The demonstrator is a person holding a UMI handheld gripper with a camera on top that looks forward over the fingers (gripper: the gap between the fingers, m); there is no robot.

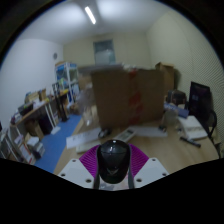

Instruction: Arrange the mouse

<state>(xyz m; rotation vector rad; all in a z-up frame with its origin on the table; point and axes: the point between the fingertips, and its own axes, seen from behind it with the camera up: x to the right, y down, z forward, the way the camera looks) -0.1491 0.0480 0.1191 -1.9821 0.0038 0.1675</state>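
Note:
A black computer mouse point(113, 160) sits between my gripper's point(113, 166) two fingers, its rounded back facing the camera. The purple pads point(88, 160) press against both of its sides. The mouse is held up in the air, well above the wooden table point(150, 150) that lies beyond and below it.
A large cardboard box point(128, 95) stands on the table beyond the mouse. A black office chair point(201, 100) is at the right. Shelves and cluttered desks point(40, 110) line the left wall. A blue floor area point(60, 130) lies left of the table.

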